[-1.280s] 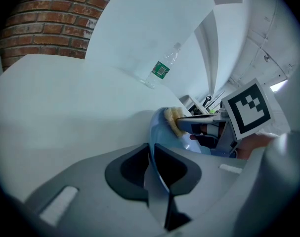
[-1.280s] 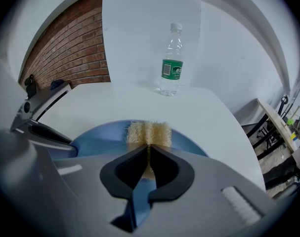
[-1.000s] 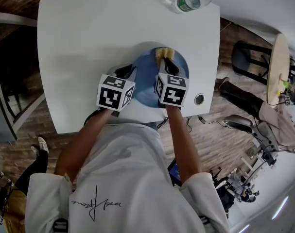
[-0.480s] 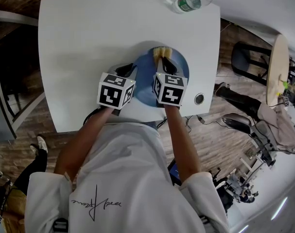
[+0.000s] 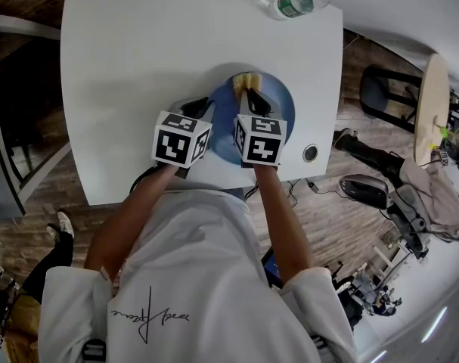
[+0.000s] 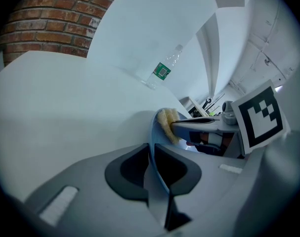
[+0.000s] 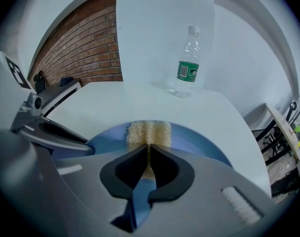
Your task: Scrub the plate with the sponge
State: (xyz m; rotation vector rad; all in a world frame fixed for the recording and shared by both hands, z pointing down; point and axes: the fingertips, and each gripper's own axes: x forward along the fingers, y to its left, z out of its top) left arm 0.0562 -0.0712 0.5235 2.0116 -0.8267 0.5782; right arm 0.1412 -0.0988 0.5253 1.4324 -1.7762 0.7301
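Sponge [image 7: 137, 134] pinched between right gripper [image 7: 148, 147] fingers [image 7: 165, 169], seemingly pressed on plate [image 7: 199, 142].

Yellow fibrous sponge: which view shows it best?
Right gripper view: the yellow fibrous sponge sits centred, pinched by the right gripper on the round blue plate. Left gripper view shows it side-on, partly hidden; head view, only a sliver.

A lab-like workroom: brick wall [image 7: 85, 48], white table [image 5: 138, 66], cables [image 5: 325, 190] across wood floor [image 5: 342, 225].
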